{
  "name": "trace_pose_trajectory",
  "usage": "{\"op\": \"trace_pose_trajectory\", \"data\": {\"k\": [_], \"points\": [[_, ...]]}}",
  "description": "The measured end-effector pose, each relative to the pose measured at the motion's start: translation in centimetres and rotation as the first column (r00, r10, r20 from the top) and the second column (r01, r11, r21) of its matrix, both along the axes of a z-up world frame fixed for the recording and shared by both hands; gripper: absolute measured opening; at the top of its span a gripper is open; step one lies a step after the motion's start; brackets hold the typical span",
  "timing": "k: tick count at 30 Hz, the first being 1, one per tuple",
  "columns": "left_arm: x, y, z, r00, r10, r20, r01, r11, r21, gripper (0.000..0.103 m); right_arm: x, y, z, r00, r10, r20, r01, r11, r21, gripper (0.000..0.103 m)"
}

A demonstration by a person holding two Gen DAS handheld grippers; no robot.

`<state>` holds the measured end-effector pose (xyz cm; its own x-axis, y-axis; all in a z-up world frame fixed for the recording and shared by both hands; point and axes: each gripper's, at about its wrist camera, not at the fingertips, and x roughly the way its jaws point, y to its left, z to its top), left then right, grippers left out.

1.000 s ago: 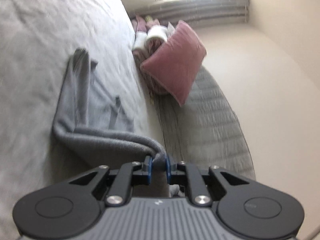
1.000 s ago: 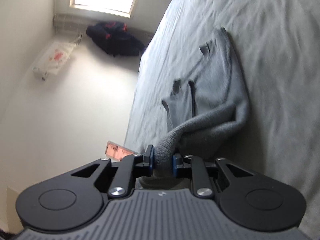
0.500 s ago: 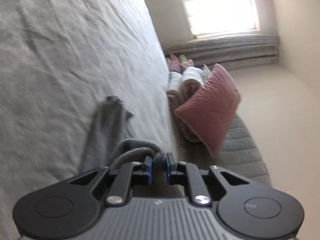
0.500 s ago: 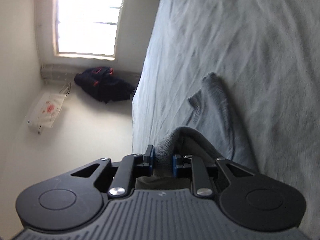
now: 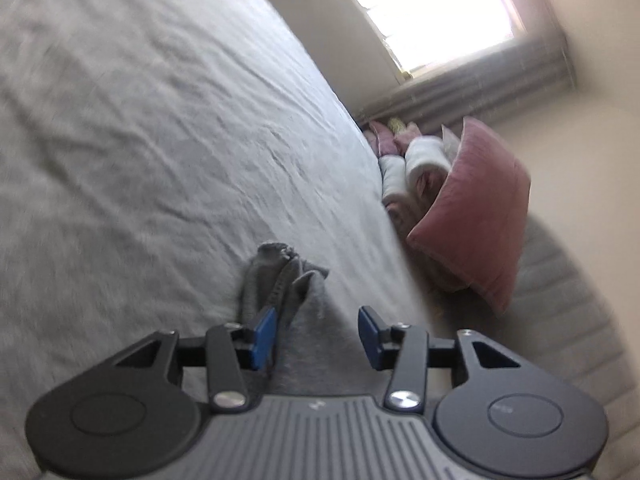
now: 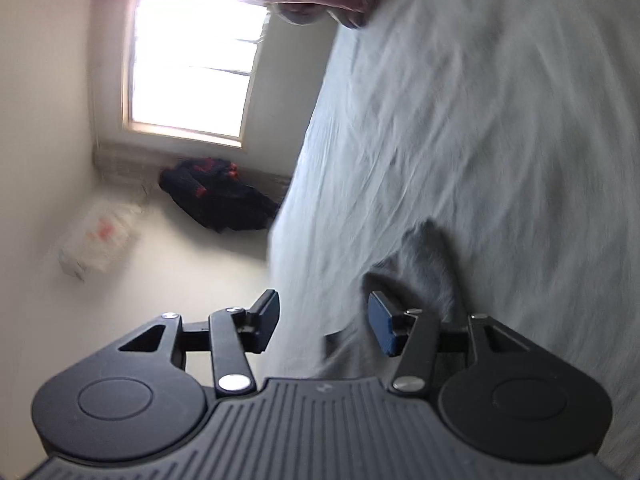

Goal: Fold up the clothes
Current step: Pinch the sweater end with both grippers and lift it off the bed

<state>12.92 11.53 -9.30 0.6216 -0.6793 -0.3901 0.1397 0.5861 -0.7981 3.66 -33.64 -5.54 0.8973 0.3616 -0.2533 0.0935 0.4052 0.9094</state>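
L gripper (image 5: 316, 336) is seen w/ jaws spread wide, blue pads (image 5: 265, 336) apart, nothing pinched; the grey garment (image 5: 308, 320) is laid on the bed sheet (image 5: 160, 140) directly under and between the fingers, its bunched end poking out just past the L pad. R gripper (image 6: 322, 324) is likewise released, jaws parted, no cloth caught; in the R wrist view the same grey garment (image 6: 430, 268) is seen blurred beside and beyond the R-hand pad, flat on the sheet (image 6: 500, 140), near the bed's edge. Farther out in the L wrist view, a pink cushion (image 5: 476, 216) is propped at the bed's side w/ rolled white and pink textiles (image 5: 412, 164) just behind it, a grey ribbed cover (image 5: 560, 300) below, and a bright window (image 5: 432, 8) at the far wall. In the R wrist view, a dark heap of clothing w/ red marks (image 6: 216, 196) is set under a second window (image 6: 192, 68), a white bag (image 6: 96, 244) near it on the floor; detail is lost to motion blur.
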Motion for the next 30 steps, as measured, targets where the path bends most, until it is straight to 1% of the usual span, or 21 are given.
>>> {"op": "trace_pose_trajectory", "data": {"k": [2,4,5,6,7,8,9,10,11,12,13,14,15,18,20,22,27,30], "points": [[0.0,-0.7,0.1,0.999,-0.018,0.042,0.015,0.998,0.066,0.046,-0.3,1.4,0.2,1.0,0.01,0.001,-0.009,0.988,-0.153,0.054],[-0.3,-1.6,0.1,0.995,-0.034,0.088,0.02,0.988,0.155,0.046,0.1,3.0,-0.1,1.0,0.025,-0.006,-0.025,0.962,-0.27,0.054],[-0.5,-2.2,0.1,0.993,-0.052,0.11,0.028,0.977,0.213,0.046,0.3,3.8,-0.3,0.999,0.032,-0.01,-0.033,0.945,-0.327,0.054],[-0.7,-2.6,0.3,0.989,-0.067,0.128,0.032,0.966,0.255,0.045,0.5,4.5,-0.5,0.999,0.039,-0.015,-0.042,0.923,-0.382,0.054],[-0.9,-2.9,0.5,0.986,-0.082,0.146,0.036,0.954,0.297,0.045,0.7,5.3,-0.7,0.999,0.046,-0.02,-0.05,0.899,-0.435,0.054],[-1.0,-3.1,0.8,0.983,-0.095,0.159,0.039,0.946,0.322,0.045,0.9,6.1,-0.9,0.998,0.052,-0.025,-0.058,0.871,-0.487,0.054],[-0.8,-3.4,1.1,0.98,-0.111,0.165,0.049,0.94,0.338,0.042,1.1,6.9,-1.1,0.998,0.058,-0.031,-0.066,0.841,-0.538,0.046],[-0.7,-3.7,1.4,0.977,-0.126,0.17,0.059,0.934,0.353,0.034,1.3,7.7,-1.3,0.997,0.064,-0.037,-0.073,0.807,-0.586,0.039],[-0.5,-4.0,1.6,0.977,-0.134,0.167,0.066,0.929,0.363,0.028,1.4,8.3,-1.5,0.998,0.057,-0.039,-0.069,0.772,-0.632,0.025],[-0.3,-4.3,1.7,0.976,-0.141,0.164,0.072,0.925,0.373,0.015,1.2,8.3,-1.7,0.998,0.045,-0.037,-0.059,0.743,-0.667,0.015],[0.0,-4.5,1.8,0.976,-0.149,0.16,0.078,0.921,0.382,0.009,0.8,8.4,-1.7,0.999,0.031,-0.024,-0.039,0.728,-0.685,0.014],[-0.2,-4.7,2.0,0.974,-0.144,0.174,0.066,0.918,0.39,0.009,0.3,8.5,-1.6,1.0,0.017,-0.009,-0.019,0.713,-0.701,0.011],[-0.3,-4.8,2.3,0.972,-0.139,0.188,0.054,0.916,0.398,0.008,-0.2,8.7,-1.6,1.0,0.004,0.006,0.002,0.699,-0.715,0.01],[-1.7,-5.5,3.2,0.957,-0.128,0.259,0.012,0.914,0.406,0.008,-0.9,8.8,-0.3,0.997,-0.04,0.067,0.076,0.692,-0.718,0.009],[-2.1,-5.7,3.9,0.948,-0.116,0.296,-0.014,0.916,0.401,0.008,-0.4,9.0,1.2,0.994,-0.048,0.103,0.108,0.686,-0.72,0.009],[-1.2,-5.9,3.9,0.95,-0.1,0.297,-0.033,0.911,0.411,0.008,0.7,8.7,2.1,0.992,-0.048,0.114,0.116,0.679,-0.725,0.009],[1.1,-6.5,3.8,0.953,-0.061,0.297,-0.079,0.896,0.437,0.008,4.0,8.0,1.4,0.995,-0.056,0.081,0.098,0.667,-0.738,0.009],[3.1,-6.7,2.0,0.973,-0.033,0.227,-0.075,0.889,0.451,0.008,5.8,7.9,0.0,0.998,-0.062,0.027,0.061,0.651,-0.756,0.009]]}}
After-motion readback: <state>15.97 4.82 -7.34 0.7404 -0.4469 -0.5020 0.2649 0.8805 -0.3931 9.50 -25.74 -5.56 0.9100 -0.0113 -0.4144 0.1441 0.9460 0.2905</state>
